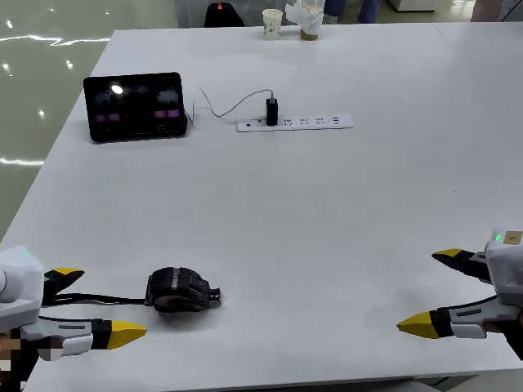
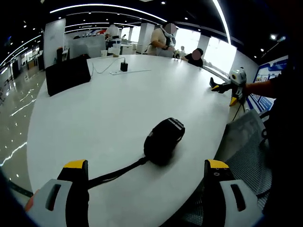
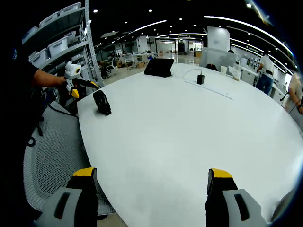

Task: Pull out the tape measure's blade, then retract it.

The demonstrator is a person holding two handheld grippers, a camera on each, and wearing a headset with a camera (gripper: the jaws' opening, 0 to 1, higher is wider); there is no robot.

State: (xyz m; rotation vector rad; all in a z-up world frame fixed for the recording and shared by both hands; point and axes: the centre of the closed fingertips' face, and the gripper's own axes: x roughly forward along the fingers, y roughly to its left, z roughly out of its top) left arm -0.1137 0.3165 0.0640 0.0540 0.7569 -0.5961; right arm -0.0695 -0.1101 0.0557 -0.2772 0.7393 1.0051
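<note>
Left gripper (image 1: 110, 300) and right gripper (image 1: 417, 290) jaws spread; tape measure (image 1: 181, 290) lies crosswise, strap (image 1: 114, 298) pointing left.

a white table (image 1: 327, 212) stands on glossy floor (image 1: 33, 82) under ceiling light strips (image 2: 109, 7), shelves (image 3: 61, 45) nearby.

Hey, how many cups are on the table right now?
2. A white paper cup stands at the far edge of the table; a brownish cup with something white in it stands just right of it. The picture's top edge may hide more.
</note>
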